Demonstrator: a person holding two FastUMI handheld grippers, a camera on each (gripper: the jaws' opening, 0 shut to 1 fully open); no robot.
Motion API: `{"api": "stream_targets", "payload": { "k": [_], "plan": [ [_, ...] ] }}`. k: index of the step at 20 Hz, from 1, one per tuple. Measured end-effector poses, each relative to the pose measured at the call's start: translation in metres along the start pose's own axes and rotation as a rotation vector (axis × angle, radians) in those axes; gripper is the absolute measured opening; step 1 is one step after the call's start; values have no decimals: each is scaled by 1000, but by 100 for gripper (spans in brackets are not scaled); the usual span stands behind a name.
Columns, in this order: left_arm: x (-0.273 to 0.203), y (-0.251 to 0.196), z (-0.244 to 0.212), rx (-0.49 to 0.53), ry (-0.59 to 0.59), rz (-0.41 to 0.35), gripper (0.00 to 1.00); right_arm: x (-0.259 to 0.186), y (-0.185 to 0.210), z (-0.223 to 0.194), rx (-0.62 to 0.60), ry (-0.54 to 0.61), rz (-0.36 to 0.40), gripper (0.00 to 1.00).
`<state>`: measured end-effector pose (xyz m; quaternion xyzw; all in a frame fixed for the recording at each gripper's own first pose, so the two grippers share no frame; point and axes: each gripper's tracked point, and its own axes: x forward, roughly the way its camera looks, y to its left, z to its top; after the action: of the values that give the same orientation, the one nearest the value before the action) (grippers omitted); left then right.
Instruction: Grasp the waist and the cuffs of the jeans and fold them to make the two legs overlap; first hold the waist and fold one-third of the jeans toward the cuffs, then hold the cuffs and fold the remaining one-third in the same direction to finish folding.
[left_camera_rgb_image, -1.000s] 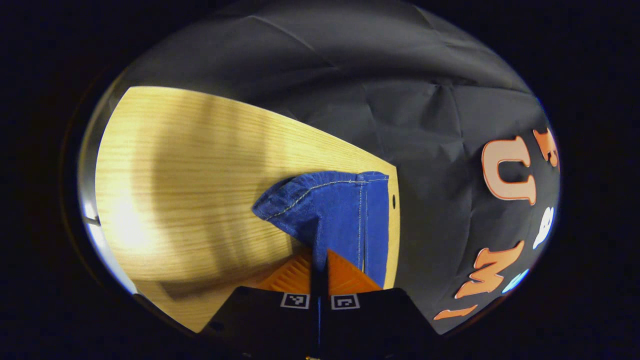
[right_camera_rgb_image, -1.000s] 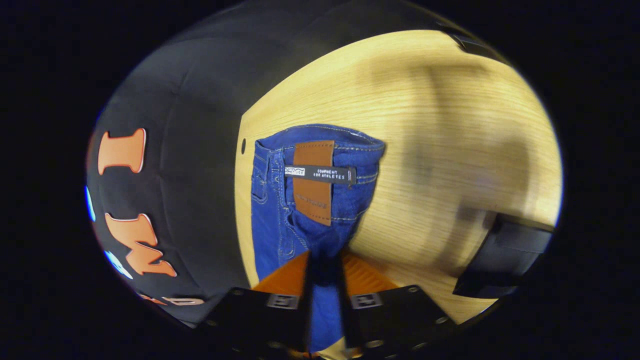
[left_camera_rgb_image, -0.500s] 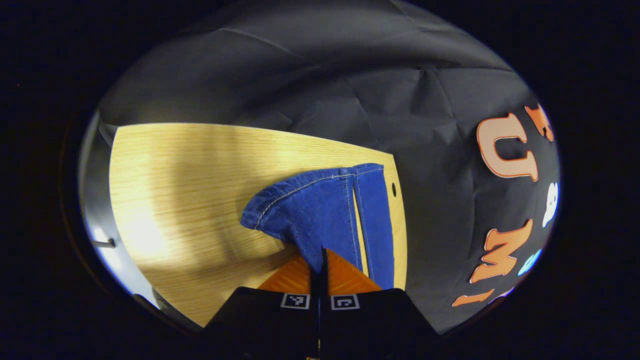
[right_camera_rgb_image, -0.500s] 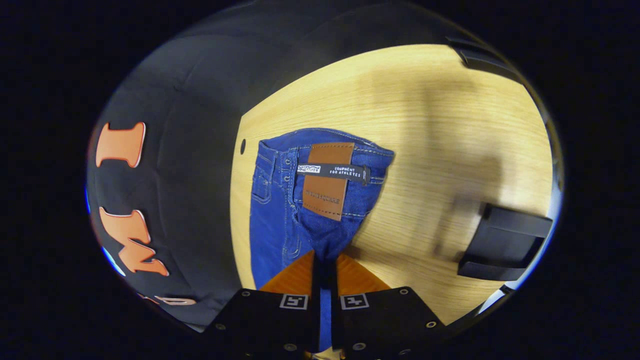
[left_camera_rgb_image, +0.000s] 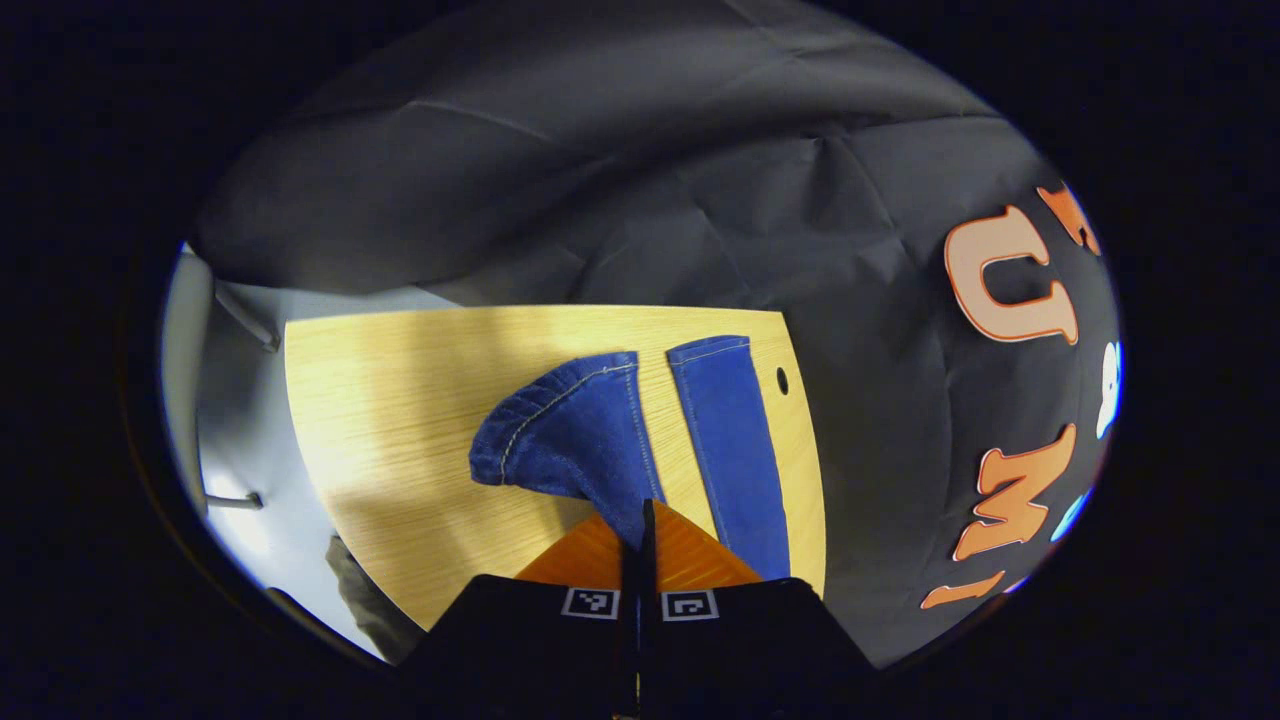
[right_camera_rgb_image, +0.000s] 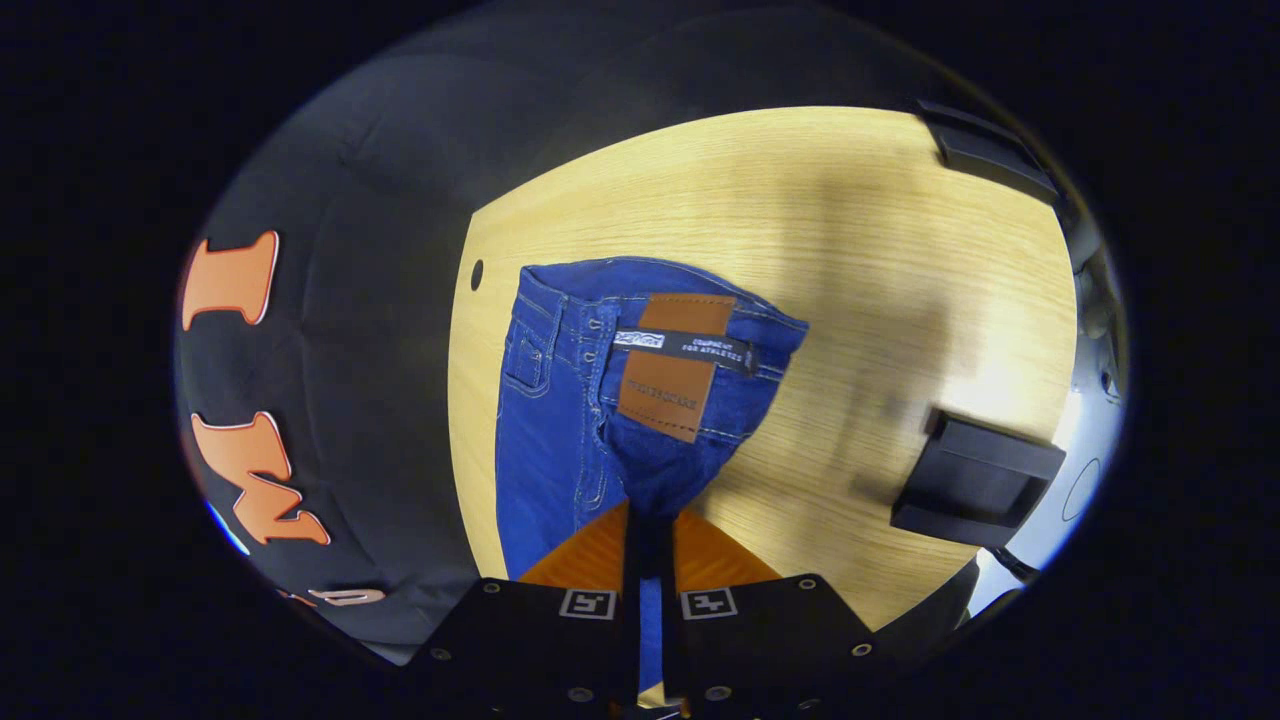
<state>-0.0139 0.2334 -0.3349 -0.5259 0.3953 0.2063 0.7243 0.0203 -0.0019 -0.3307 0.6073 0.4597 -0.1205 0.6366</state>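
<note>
Blue jeans lie on a light wooden table (left_camera_rgb_image: 400, 400). In the left gripper view my left gripper (left_camera_rgb_image: 640, 520) is shut on one cuff (left_camera_rgb_image: 570, 440), lifted off the wood. The other leg (left_camera_rgb_image: 730, 430) lies flat to its right, apart from the held cuff. In the right gripper view my right gripper (right_camera_rgb_image: 648, 525) is shut on the waist (right_camera_rgb_image: 640, 400) of the jeans, raised above the table (right_camera_rgb_image: 850, 260). A brown leather patch (right_camera_rgb_image: 675, 365) and a dark belt loop show on the waistband. The cloth between each pair of fingers hides the fingertips.
A small round hole (left_camera_rgb_image: 782, 380) sits in the table near its edge by the wall. A black box-like object (right_camera_rgb_image: 975, 480) rests on the table to the right of the waist. Pale floor (left_camera_rgb_image: 240, 440) shows past the table's left edge.
Both grippers have risen, so the table looks smaller. The cuff held by the left gripper has pulled away from the other leg, and a strip of wood shows between them.
</note>
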Motion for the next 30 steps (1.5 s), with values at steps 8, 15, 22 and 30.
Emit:
{"api": "stream_targets", "payload": {
  "k": [8, 15, 22, 30],
  "plan": [
    [32, -65, 24, 33, 69, 94, 1, 1, 54, 13, 15, 9, -84, 10],
    [109, -107, 35, 126, 178, 176, 1, 34, 87, 24, 45, -4, -182, 10],
    [193, -144, 39, 240, 289, 245, 1, 74, 124, 37, 73, 19, -238, 10],
    [238, -192, 49, 491, 225, 199, 8, 119, 174, 47, 80, 106, -187, 10]
  ]
}}
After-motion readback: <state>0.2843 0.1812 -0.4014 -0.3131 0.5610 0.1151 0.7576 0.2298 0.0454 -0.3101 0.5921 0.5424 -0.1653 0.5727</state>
